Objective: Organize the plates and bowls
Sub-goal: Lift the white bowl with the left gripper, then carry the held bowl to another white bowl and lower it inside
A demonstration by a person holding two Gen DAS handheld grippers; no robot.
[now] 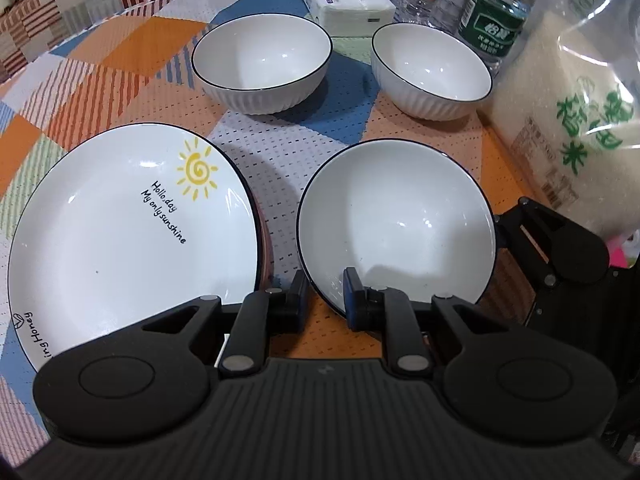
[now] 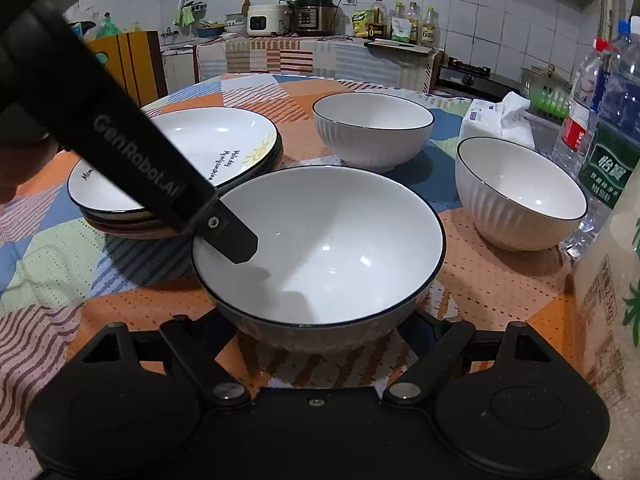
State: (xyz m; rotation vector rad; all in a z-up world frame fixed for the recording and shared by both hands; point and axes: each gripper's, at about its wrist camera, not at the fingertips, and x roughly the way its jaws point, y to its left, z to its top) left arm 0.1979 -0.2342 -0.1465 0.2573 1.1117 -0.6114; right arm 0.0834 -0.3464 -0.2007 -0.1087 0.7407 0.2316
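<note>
three white bowls with thin dark rims sit on my bench (image 1: 280, 152), which has a cloth of orange, blue and striped patches. the near bowl (image 1: 396, 224) is right in front of both my grippers. the middle bowl (image 1: 262, 60) and the far right bowl (image 1: 430, 68) stand behind it, side by side but apart.

one stack of plates (image 1: 128, 232) rests to the left of the near bowl, near it but not touching. the top plate has a yellow sun and black writing. from the right wrist view i see more plates under it, but i cannot count them for sure.

my left gripper (image 1: 326, 292) is at the near bowl's rim. one finger is inside the bowl and the other is outside, so the rim sits in the narrow gap between them. i cannot tell if they squeeze it yet.

my right gripper (image 2: 320, 332) has its fingers spread wide, one on each side of the near bowl. the bowl hides the tips, so i cannot tell if they touch it.

three water bottles (image 1: 492, 20) stand at the back right. one tissue pack (image 1: 344, 0) lies behind the bowls. one big bag of rice (image 1: 568, 120) stands on the right.
</note>
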